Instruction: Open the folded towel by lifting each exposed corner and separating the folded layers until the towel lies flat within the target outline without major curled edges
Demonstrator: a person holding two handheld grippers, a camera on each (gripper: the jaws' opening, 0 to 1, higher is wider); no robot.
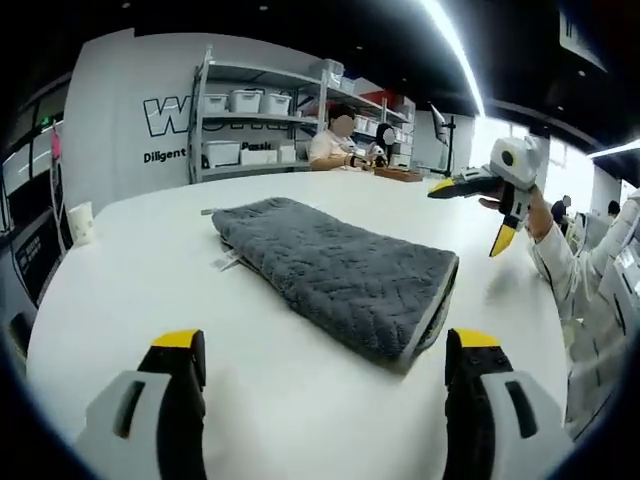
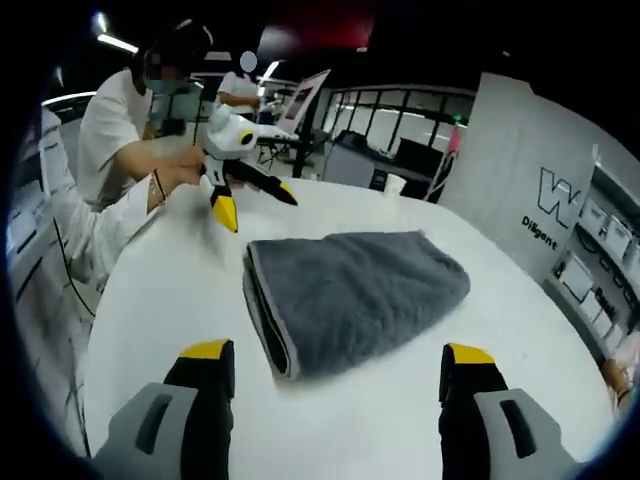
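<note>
Two sets of tongs, both spread wide and holding nothing. Left gripper view: left tongs rise from 6 o'clock, yellow-tipped jaws far apart over bare white worktop. Just beyond them lies the folded towel, grey, quilted, running from 10 o'clock down toward 4 o'clock, stacked layer edges showing at its near end around 5 o'clock. A small tag pokes out of the towel's far-left side; too small to read. At 3 o'clock the right tongs hang above the worktop in a hand, jaws apart, clear of the towel. A white cup stands at 9 o'clock near the worktop edge. Far back at 12 o'clock, a shelf rack with white bins, and a seated person beside it.

Right gripper view: right tongs come up from 6 o'clock, jaws wide, nothing between them. Same towel sits just ahead at centre, folded edge with its pale trim facing 8 o'clock, flat on the worktop. Past it at 11 o'clock the left tongs hover over the worktop, jaws apart, held by a hand with a white sleeve. A cup stands at 1 o'clock on the far edge. Wall panel with lettering at 2 o'clock.
</note>
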